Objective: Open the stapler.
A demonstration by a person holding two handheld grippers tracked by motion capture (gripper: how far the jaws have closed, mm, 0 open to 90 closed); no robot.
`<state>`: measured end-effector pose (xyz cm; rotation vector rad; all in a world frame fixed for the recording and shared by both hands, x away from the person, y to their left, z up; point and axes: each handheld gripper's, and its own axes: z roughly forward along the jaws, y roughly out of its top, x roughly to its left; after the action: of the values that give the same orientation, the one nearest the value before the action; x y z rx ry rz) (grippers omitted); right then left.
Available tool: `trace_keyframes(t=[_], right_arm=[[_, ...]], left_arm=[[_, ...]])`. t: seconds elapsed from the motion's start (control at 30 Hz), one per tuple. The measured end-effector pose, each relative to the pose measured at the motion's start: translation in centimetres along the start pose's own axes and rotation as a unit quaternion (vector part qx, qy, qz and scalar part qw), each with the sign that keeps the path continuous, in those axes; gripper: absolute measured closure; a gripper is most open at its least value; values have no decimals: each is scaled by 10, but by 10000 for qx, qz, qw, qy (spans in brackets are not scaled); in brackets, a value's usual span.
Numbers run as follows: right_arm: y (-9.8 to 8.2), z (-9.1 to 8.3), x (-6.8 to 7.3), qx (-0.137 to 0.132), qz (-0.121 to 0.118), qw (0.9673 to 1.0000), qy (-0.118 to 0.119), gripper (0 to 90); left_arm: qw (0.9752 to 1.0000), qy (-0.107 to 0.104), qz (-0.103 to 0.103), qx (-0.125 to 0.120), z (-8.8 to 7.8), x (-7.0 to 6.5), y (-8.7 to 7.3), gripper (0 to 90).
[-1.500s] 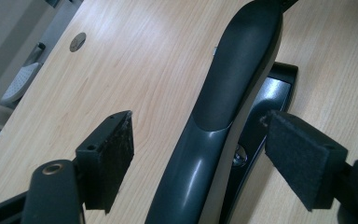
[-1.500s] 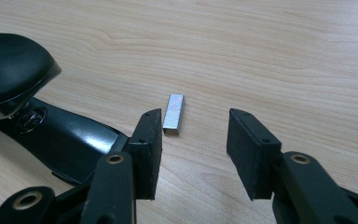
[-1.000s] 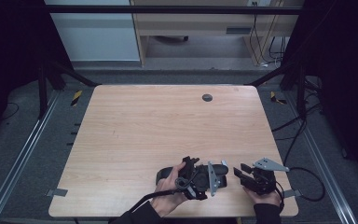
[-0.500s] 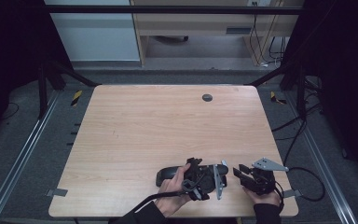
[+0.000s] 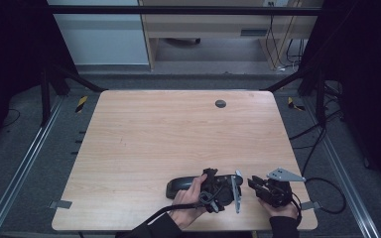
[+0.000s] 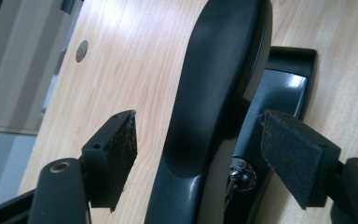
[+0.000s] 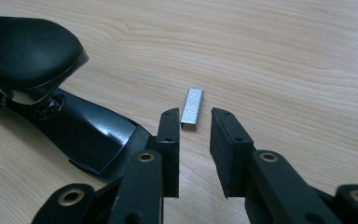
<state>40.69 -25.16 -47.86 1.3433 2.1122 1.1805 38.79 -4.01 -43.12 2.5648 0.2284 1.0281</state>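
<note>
Black right gripper [image 7: 195, 140]: jaws just closing, unclenched, staple strip [image 7: 192, 108] just beyond pads.
Staple strip: beside stapler [image 7: 51, 88] base, on table [image 7: 284, 56]; light, brittle; pinch long sides.
Left gripper [image 6: 200, 154]: released, straddling stapler.

black tongs [image 7: 195, 140], grey plate [image 5: 285, 174], dark sleeves [image 5: 284, 228]

Even overhead light, dark surroundings, glare on glossy black plastic.

Right gripper [image 7: 195, 122] jaws just closing, staple strip [image 7: 192, 108] between tips, untouched; black stapler [image 7: 51, 84] left, on worktop [image 7: 284, 56].
</note>
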Motion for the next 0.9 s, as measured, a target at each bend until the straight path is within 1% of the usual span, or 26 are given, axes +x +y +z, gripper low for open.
trace_keyframes(t=[0.07, 0.1, 0.2, 0.23, 0.37, 0.4, 0.43, 0.73, 0.9], right_arm=[[0, 0, 0, 24, 17, 10000, 11, 742], [0, 0, 0, 20, 9, 10000, 19, 743], [0, 0, 1, 48, 2, 10000, 39, 753], [0, 0, 1, 55, 17, 10000, 36, 757], [0, 1, 2, 69, -29, 9999, 73, 769], [0, 1, 2, 72, -21, 9999, 72, 771], [0, 1, 2, 76, -21, 9999, 78, 772], [-1, 1, 3, 94, -41, 9999, 111, 781], [-1, 1, 3, 110, -50, 9998, 141, 802]], left_arm=[[9999, 24, 78, 63, 1, -1, 1, 266], [10000, 47, 41, 39, 2, -2, 1, 268], [9998, 120, 125, 83, 3, -3, 2, 282], [9998, 129, 101, 61, 4, -4, 2, 286], [9996, 189, 172, 93, 5, -5, 3, 305], [9997, 203, 128, 64, 6, -6, 3, 310], [9996, 217, 162, 68, 6, -6, 3, 316], [9993, 278, 227, 112, 9, -9, 5, 364], [9989, 357, 275, 114, 10, -9, 5, 394]])
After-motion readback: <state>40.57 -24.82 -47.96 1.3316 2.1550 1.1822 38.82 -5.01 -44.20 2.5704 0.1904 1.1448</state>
